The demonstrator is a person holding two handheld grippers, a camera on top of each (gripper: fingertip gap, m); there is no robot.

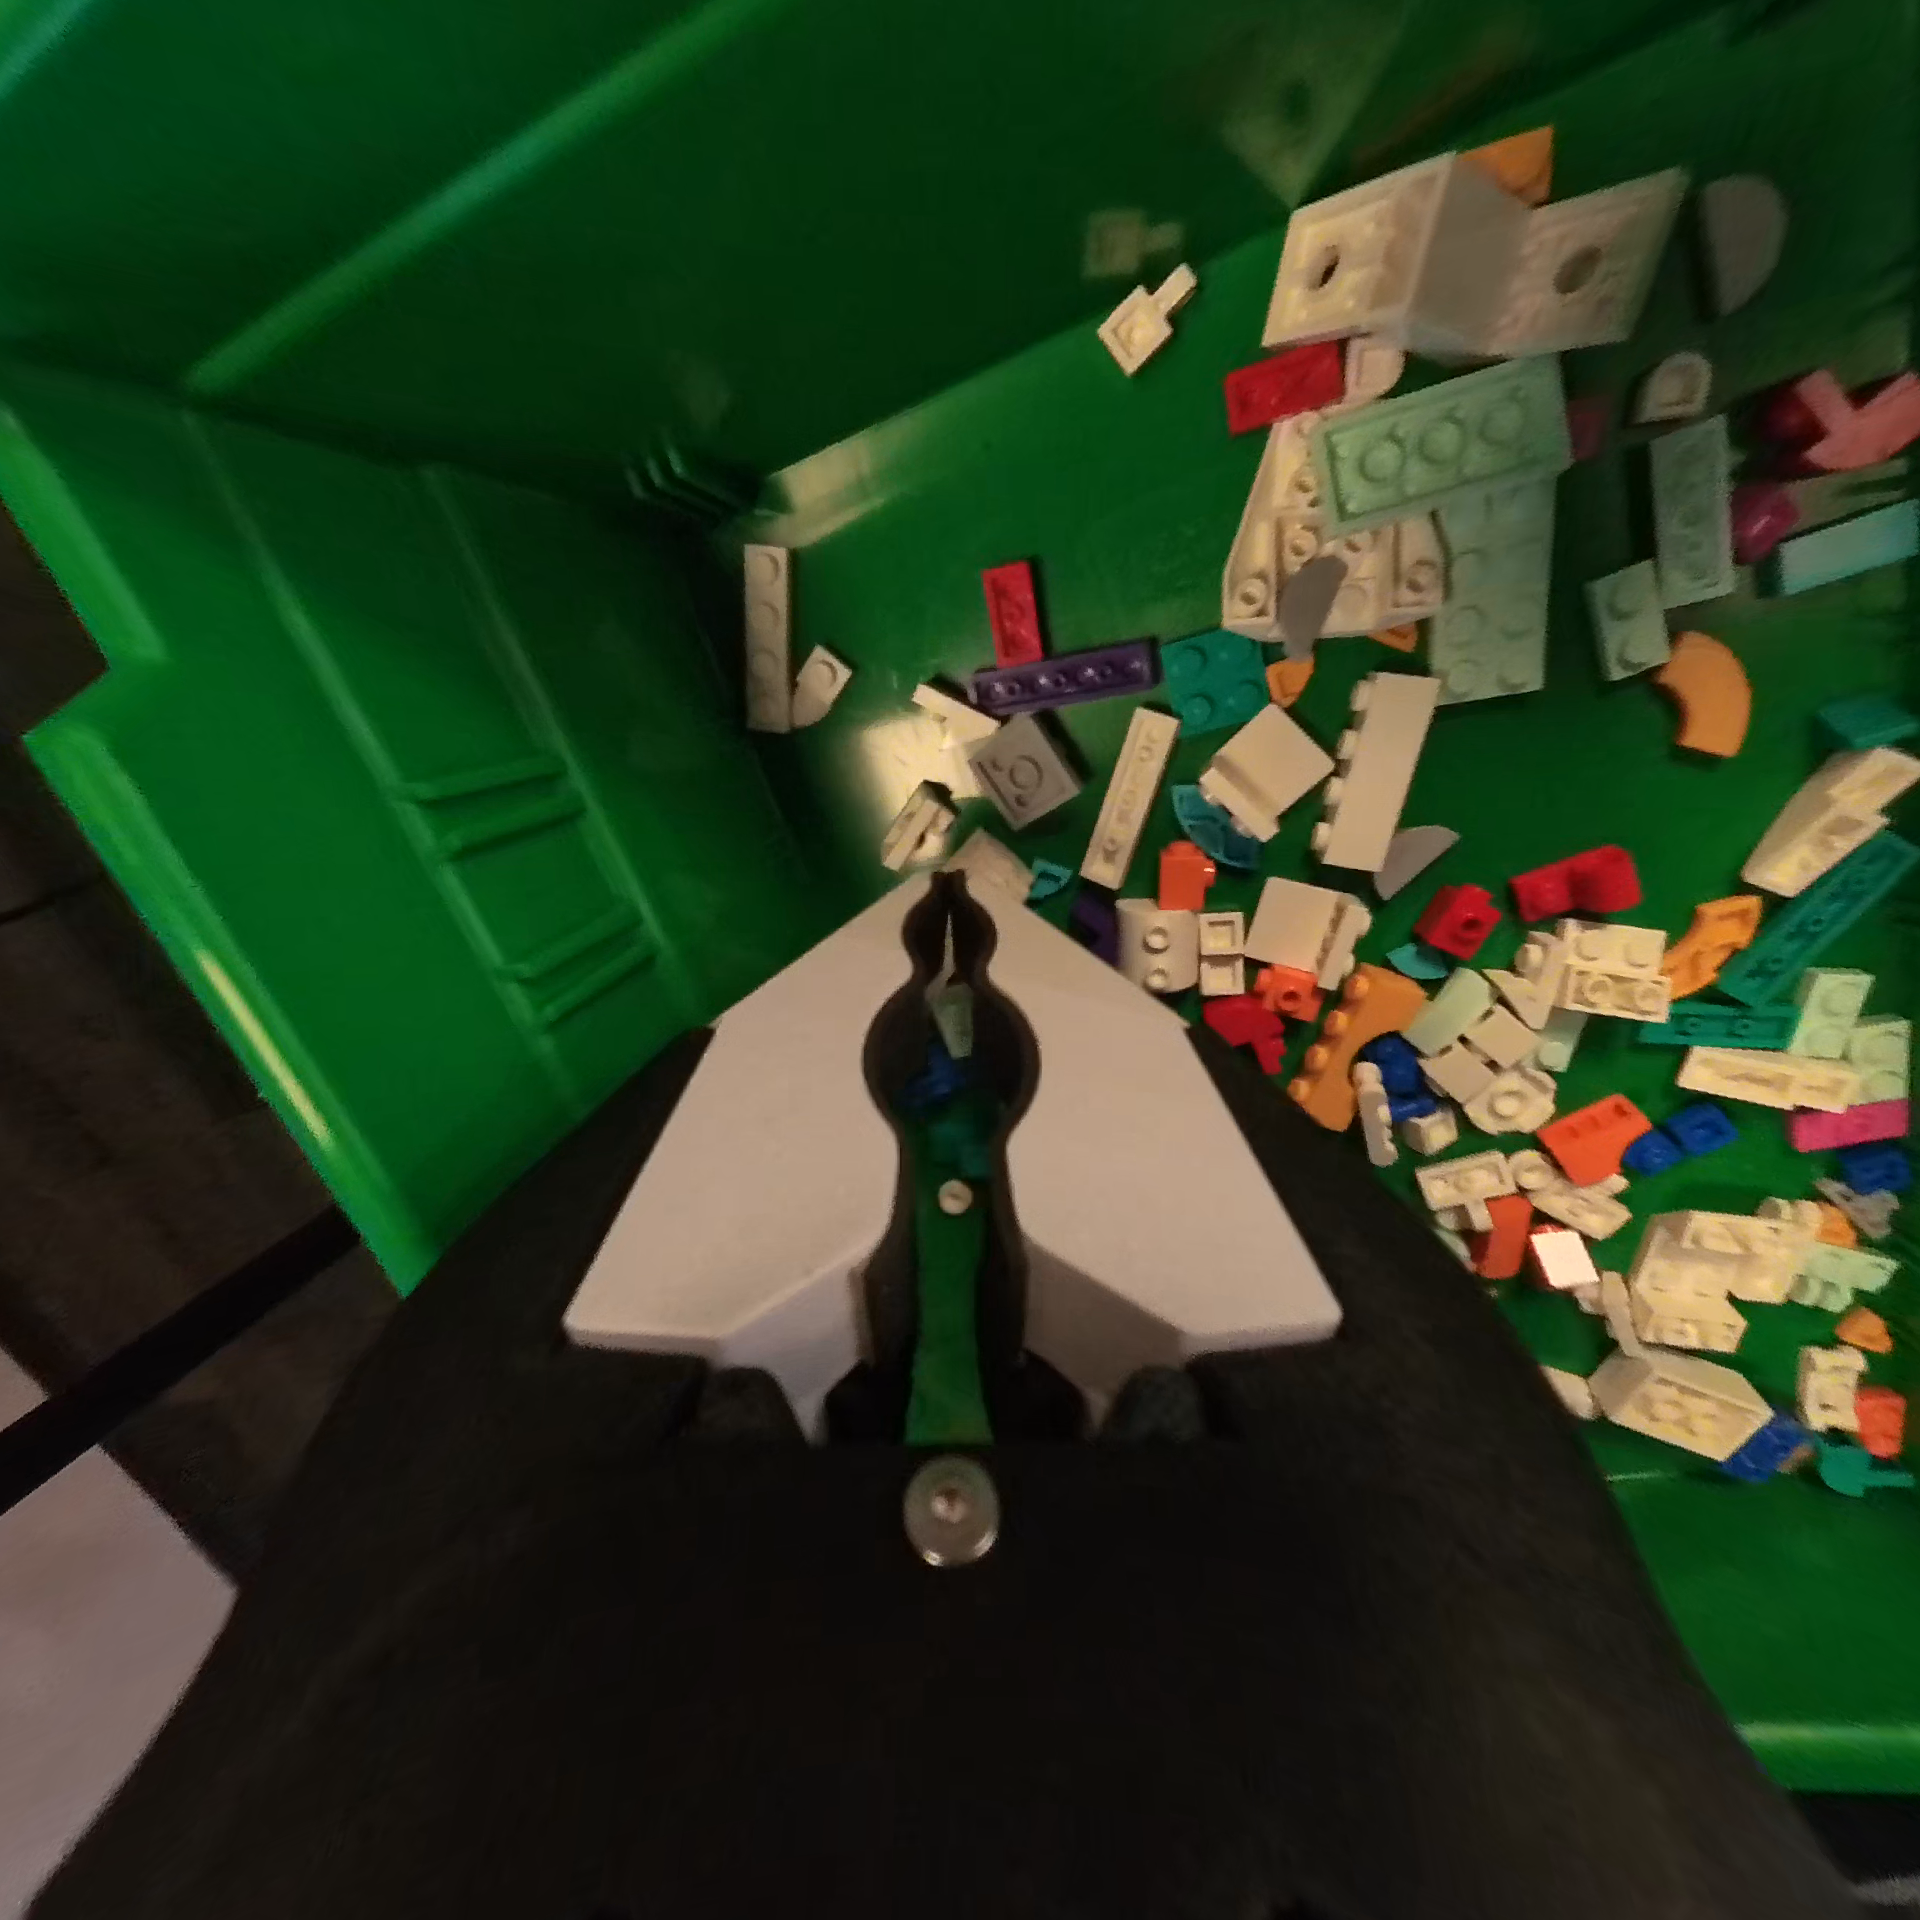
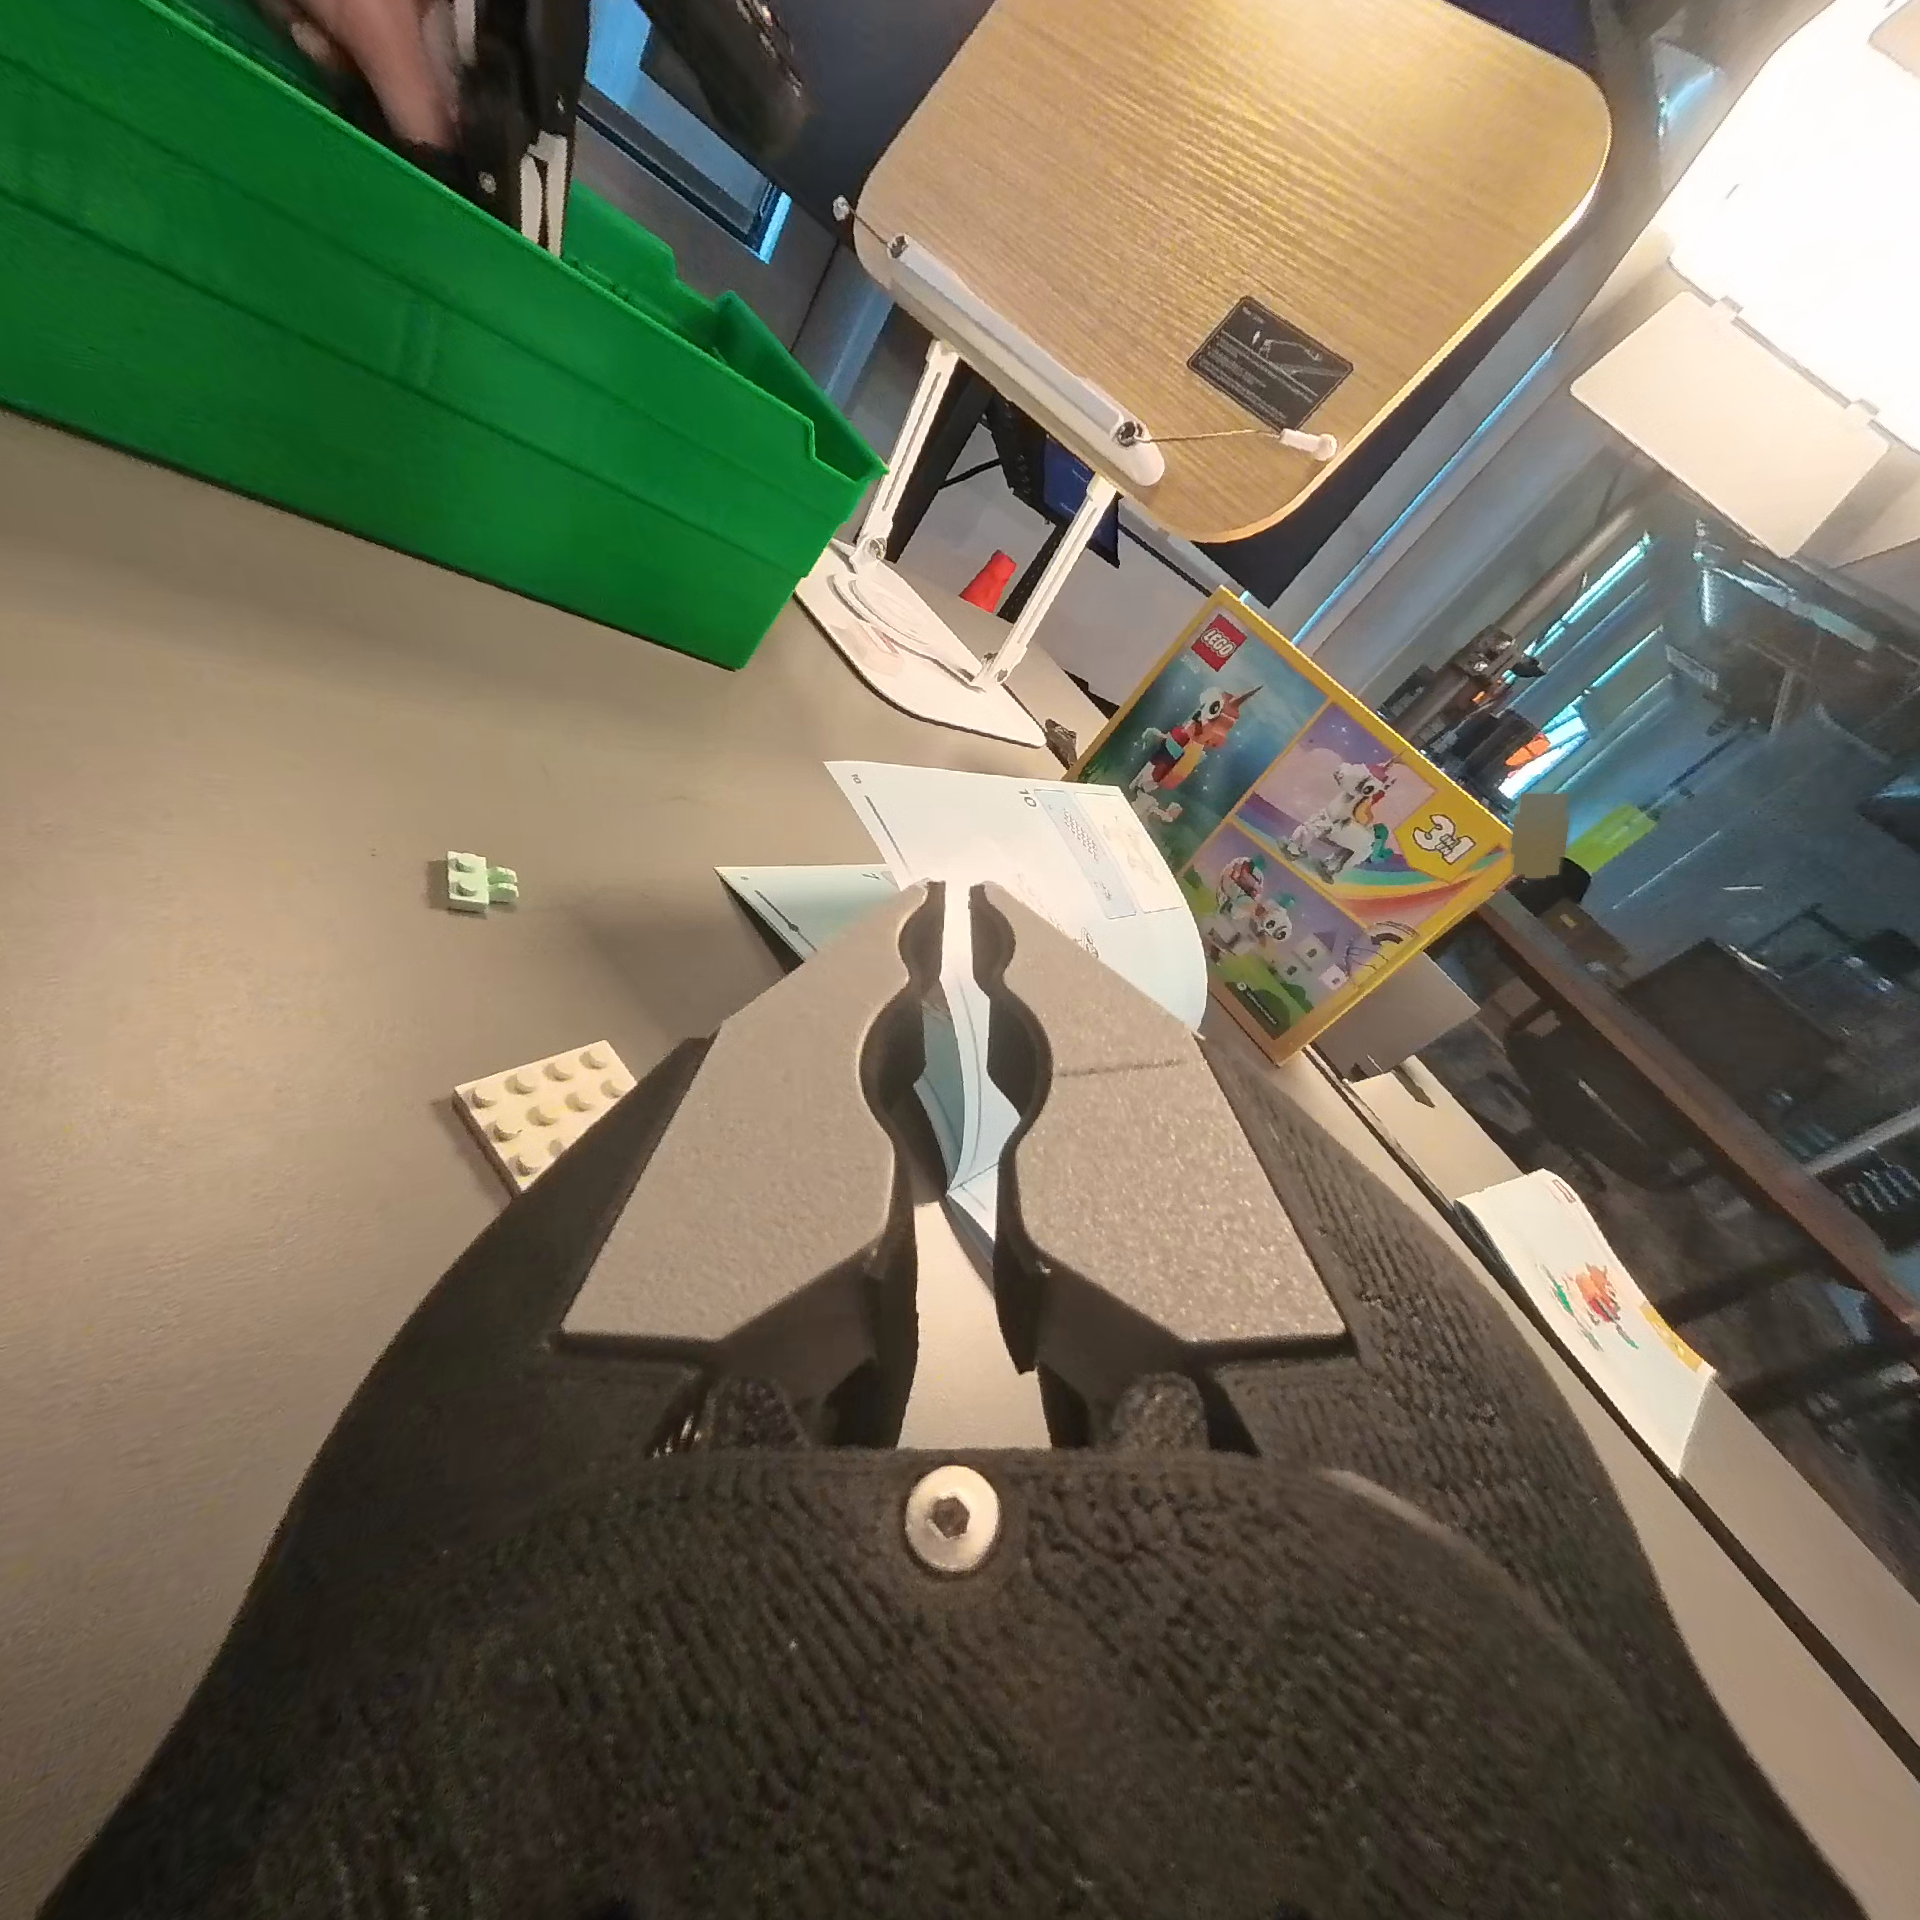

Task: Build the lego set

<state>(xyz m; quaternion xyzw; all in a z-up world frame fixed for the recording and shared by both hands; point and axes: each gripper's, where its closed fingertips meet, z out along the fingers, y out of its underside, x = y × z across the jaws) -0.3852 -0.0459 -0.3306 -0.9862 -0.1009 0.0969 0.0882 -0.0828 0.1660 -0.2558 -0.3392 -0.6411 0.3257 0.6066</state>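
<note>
My left gripper [image 1: 948,896] reaches into a green bin [image 1: 436,644] beside a heap of loose bricks [image 1: 1455,935] in white, mint, red, orange and blue. Its jaws are shut, with a small pale green piece [image 1: 953,1010] pinched between them. My right gripper [image 2: 951,891] hangs low over the grey table [image 2: 260,1039], slightly open and empty. A white studded plate [image 2: 540,1112] lies just left of its fingers. A small mint piece [image 2: 478,881] lies farther out on the table. The left gripper and a hand [image 2: 499,125] show in the bin at the top left of the right wrist view.
The green bin [image 2: 416,416] stands at the table's far left. An open instruction booklet [image 2: 1049,852] lies ahead of the right gripper, with the set's yellow box [image 2: 1299,831] behind it. A wooden book stand [image 2: 1226,239] rises beyond. Another booklet [image 2: 1590,1309] lies at the right edge.
</note>
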